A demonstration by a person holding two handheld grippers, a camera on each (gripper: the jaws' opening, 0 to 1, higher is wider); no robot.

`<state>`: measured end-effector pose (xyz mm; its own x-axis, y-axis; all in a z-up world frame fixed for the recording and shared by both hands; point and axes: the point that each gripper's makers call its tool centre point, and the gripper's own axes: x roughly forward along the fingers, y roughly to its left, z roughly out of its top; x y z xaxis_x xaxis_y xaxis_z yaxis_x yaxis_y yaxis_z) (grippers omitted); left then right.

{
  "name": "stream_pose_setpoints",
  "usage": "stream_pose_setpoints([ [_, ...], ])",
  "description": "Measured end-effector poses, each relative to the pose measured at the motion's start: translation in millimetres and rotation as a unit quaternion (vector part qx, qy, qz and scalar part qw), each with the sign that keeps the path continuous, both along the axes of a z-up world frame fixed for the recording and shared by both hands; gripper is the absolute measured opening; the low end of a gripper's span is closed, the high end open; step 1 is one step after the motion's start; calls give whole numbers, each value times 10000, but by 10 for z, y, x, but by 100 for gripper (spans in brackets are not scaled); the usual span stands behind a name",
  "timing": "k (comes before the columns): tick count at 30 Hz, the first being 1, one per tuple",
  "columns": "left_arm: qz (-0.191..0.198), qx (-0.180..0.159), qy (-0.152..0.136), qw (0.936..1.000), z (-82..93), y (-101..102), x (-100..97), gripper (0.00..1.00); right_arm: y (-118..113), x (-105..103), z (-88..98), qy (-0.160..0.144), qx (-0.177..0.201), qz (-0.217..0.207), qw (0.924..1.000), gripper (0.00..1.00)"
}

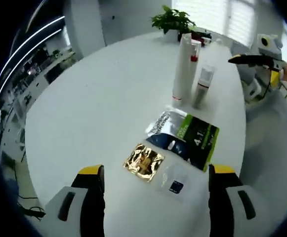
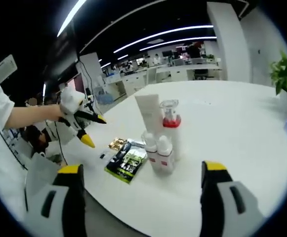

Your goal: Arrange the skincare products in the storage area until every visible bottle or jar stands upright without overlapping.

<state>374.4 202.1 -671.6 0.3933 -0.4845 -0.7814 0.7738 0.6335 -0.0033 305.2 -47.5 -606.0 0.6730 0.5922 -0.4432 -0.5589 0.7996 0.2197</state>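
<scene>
In the left gripper view, the left gripper point(image 1: 155, 185) hovers over the round white table point(image 1: 94, 103) with its yellow-tipped black jaws spread wide and nothing between them. Just ahead of the jaws lie flat sachets: a crinkled gold foil sachet point(image 1: 143, 162) nearest the left jaw, a small clear sachet with a dark square point(image 1: 174, 181) beside it toward the right jaw, and beyond these a green, black and silver foil pouch point(image 1: 185, 136). Farther ahead stand the skincare products: a tall white tube with a red band at its base point(image 1: 183, 69), upright, and just to its right a shorter grey and white bottle point(image 1: 202, 86), also upright. A potted green plant point(image 1: 173, 20) sits at the far edge of the table. The right gripper point(image 1: 262, 61) enters from the upper right, held in a hand.

In the right gripper view, the right gripper's jaws are likewise wide apart and empty. Ahead between them stand the white tube point(image 2: 148, 114), a clear-capped bottle with a red collar point(image 2: 170, 118) and two small white bottles point(image 2: 158, 150) close together, all upright. The green pouch point(image 2: 128, 162) lies left of them, and the left gripper point(image 2: 81, 123) hangs beyond, above the table edge.
</scene>
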Motion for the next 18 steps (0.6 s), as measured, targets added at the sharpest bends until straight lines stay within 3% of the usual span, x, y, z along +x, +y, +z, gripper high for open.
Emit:
stream_pose_setpoints([
  [7,710,-535,-242,9957,165,11,-219,95,-9,-42,18,-18,-19,72,10000,99],
  [12,1305,-1127,-475,9839,313,-19,-326,97,-7,-61,28,-32,9,84,10000,99],
  [18,1629,-1278,-748,9755,375,42,-445,97,-13,-74,34,-56,11,109,9999,99],
])
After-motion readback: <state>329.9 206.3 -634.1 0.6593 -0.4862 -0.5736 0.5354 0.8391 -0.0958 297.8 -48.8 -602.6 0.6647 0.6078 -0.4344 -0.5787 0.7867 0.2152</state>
